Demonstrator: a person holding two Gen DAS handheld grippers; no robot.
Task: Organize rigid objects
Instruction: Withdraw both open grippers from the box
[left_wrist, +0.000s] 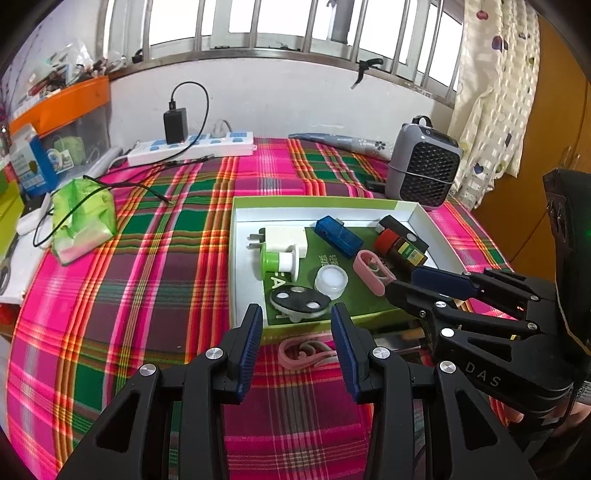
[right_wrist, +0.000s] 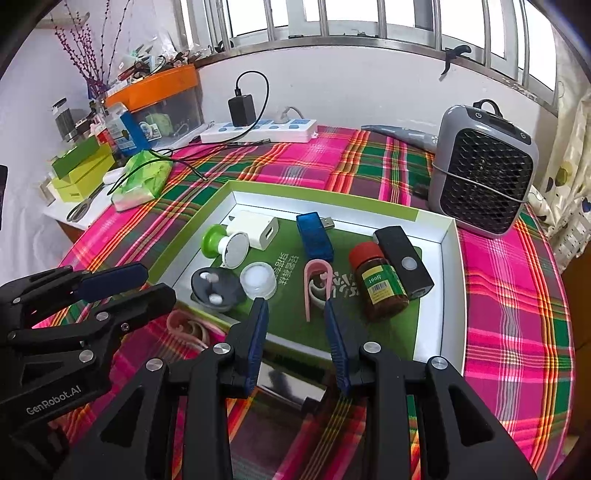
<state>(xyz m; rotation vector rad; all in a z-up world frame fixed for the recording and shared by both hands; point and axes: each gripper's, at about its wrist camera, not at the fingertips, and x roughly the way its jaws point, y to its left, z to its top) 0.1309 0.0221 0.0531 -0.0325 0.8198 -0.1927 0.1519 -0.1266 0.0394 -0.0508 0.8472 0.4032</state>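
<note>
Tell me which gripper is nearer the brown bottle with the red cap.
Right. The right gripper hangs open just in front of the brown bottle, slightly to its left; the left gripper sits further left, by the black disc.

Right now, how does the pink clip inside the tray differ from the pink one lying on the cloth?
The pink clip in the tray lies on the green liner beside the brown bottle; the pink clip on the cloth lies outside, just in front of the tray's near wall. The tray one shows whole; the cloth one is partly hidden behind gripper fingers. Both look the same pink colour, and neither is gripped.
</note>
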